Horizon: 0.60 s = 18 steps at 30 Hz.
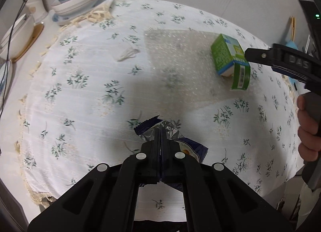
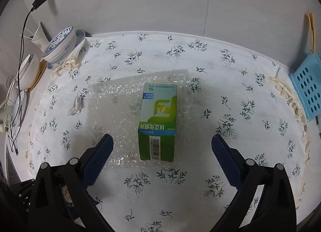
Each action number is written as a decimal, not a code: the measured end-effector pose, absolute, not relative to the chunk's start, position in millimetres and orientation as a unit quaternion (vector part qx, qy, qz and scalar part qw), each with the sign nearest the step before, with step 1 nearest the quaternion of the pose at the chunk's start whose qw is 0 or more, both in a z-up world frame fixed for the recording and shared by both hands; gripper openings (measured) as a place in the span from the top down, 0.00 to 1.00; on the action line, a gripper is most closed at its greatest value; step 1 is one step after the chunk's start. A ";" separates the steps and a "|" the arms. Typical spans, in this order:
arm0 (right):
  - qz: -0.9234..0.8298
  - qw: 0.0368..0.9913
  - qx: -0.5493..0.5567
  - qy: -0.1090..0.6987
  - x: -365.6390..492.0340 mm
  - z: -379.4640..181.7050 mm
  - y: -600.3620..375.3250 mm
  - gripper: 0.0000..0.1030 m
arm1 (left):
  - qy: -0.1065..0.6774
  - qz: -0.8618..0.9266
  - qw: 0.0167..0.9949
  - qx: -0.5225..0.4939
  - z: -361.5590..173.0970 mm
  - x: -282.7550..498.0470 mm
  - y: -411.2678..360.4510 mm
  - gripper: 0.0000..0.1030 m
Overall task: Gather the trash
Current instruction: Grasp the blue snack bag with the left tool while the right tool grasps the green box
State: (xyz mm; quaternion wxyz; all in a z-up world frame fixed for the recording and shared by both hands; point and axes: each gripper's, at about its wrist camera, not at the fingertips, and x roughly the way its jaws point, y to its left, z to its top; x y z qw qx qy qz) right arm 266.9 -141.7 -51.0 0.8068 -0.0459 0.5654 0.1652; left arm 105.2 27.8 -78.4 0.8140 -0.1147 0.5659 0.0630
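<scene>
Green carton (image 2: pixel 157 123) on bubble wrap (image 2: pixel 112 107) between wide-open right gripper (image 2: pixel 162 143) jaws; left gripper (image 1: pixel 160 131) clamping crumpled foil wrapper (image 1: pixel 160 129).

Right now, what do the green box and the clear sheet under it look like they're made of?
Green box: likely thin printed cardboard, slightly glossy, with crisp folded edges and a barcode flap. Clear sheet: apparently plastic bubble wrap, translucent with glinting rows of small bubbles.

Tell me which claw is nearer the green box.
Right. The right claw is open with the green box lying just ahead between its fingers. The left claw is well short of it, shut on a foil wrapper.
</scene>
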 end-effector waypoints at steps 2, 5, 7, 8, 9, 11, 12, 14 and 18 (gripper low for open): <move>0.162 0.799 -0.045 0.577 274.9 -56.9 -136.0 0.13 | 0.563 0.073 0.815 -0.116 -76.3 102.3 34.5 1.00; 0.160 0.792 -0.042 0.588 281.6 -63.3 -130.1 0.16 | 0.560 0.081 0.816 -0.122 -75.1 99.3 42.7 1.00; 0.159 0.788 -0.042 0.594 284.8 -67.4 -126.4 0.19 | 0.558 0.088 0.816 -0.125 -74.3 96.8 47.6 1.00; 0.157 0.787 -0.043 0.596 286.8 -69.6 -124.1 0.20 | 0.557 0.090 0.816 -0.128 -73.8 95.4 50.0 1.00; 0.155 0.785 -0.045 0.598 288.7 -71.8 -122.3 0.21 | 0.556 0.092 0.816 -0.130 -73.5 94.8 52.0 1.00; 0.151 0.781 -0.046 0.605 292.5 -76.7 -118.6 0.26 | 0.553 0.095 0.817 -0.134 -72.8 92.2 55.7 1.00; 0.149 0.778 -0.047 0.608 294.6 -79.7 -117.4 0.28 | 0.553 0.097 0.817 -0.135 -72.3 90.9 57.3 1.00; 0.143 0.771 -0.042 0.619 299.1 -86.1 -117.5 0.32 | 0.551 0.100 0.817 -0.139 -71.3 88.5 60.2 1.00; 0.138 0.759 -0.031 0.635 302.9 -95.0 -121.0 0.57 | 0.547 0.103 0.818 -0.142 -69.8 84.7 64.6 1.00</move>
